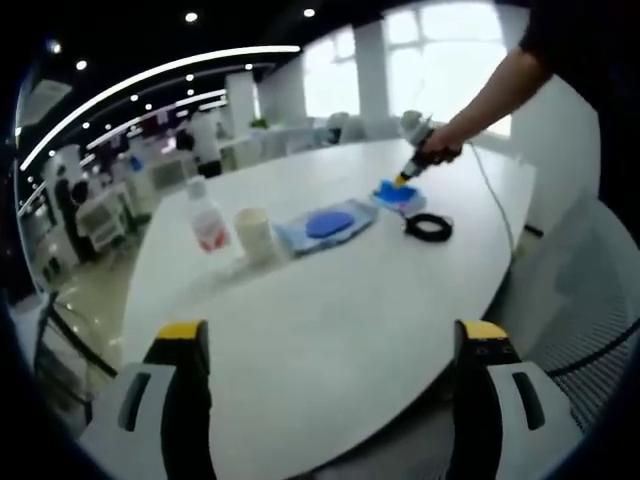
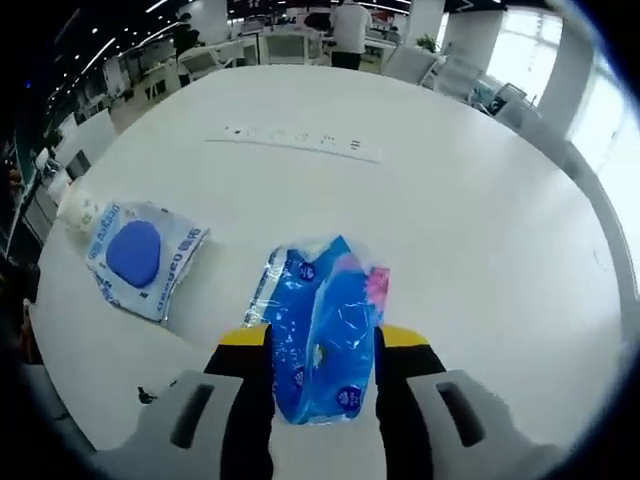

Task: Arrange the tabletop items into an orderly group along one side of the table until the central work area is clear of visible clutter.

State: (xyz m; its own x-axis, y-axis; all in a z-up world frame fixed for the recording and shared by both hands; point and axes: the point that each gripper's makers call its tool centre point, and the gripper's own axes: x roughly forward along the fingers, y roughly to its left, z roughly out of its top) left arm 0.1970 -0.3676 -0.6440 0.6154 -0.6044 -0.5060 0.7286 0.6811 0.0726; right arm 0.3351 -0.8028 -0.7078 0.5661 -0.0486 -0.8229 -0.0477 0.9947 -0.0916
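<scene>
Right gripper [image 2: 322, 350] fingers clamped on blue tissue pack [image 2: 322, 335] over white surface [image 2: 480, 230]. Wipes pouch [image 2: 142, 255] lies beside it. Left gripper [image 1: 335, 345] fingers apart, holding nothing; bottle [image 1: 208, 222] and cup [image 1: 253, 233] stand beyond.

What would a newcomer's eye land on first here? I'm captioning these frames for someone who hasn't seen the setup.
First, the bright blue tissue pack clamped between the right gripper's yellow-tipped jaws, low in the right gripper view. Next, on the white table, a flat wipes pack with a blue oval lies beside it. In the left gripper view, a bottle, a cup and a black cable coil line the table's far side.
</scene>
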